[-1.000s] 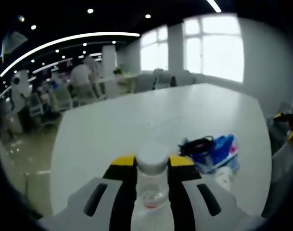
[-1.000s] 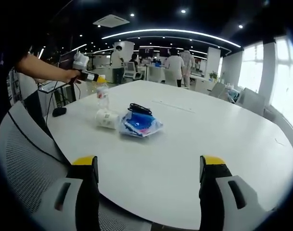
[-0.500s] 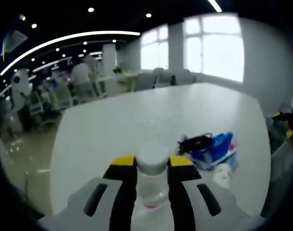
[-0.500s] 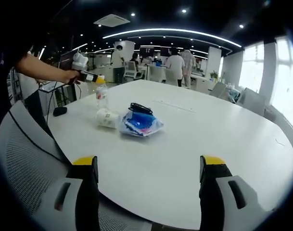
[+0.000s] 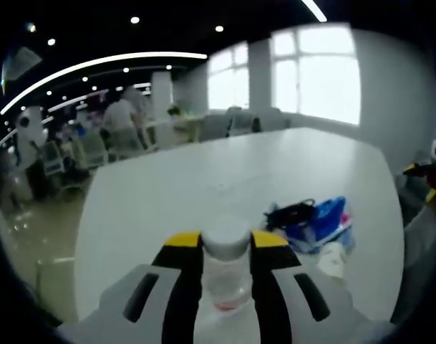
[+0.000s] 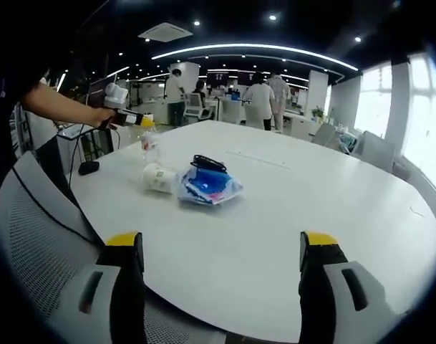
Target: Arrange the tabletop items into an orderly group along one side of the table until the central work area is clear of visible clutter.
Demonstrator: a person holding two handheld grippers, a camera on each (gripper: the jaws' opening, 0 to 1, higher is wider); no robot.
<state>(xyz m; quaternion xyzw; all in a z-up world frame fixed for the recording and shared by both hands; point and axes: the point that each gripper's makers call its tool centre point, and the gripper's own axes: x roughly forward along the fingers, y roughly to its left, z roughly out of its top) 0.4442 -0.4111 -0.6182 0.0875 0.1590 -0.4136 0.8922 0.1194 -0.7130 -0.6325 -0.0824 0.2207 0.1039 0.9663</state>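
- The left gripper has its jaws closed on a clear bottle with a white cap; in the right gripper view the same bottle appears held upright near the far left edge of the table, with the left gripper at its neck.
- Whether the bottle's base touches the tabletop or hangs just above it cannot be told from either view.
- The right gripper has its jaws spread wide with nothing between them, poised over the near edge of the table.
- A paper cup lies on its side just beside a blue plastic bag, on which a dark, strap-like item rests; all three sit close to the bottle on the left part of the table.
- A white mesh chair stands at the near left corner.
- Progress, as a judgement: the middle and right of the table are bare, and the items already cluster toward one side. What remains appears to be setting the bottle down, standing the cup upright, and tidying the bag into a neat row.
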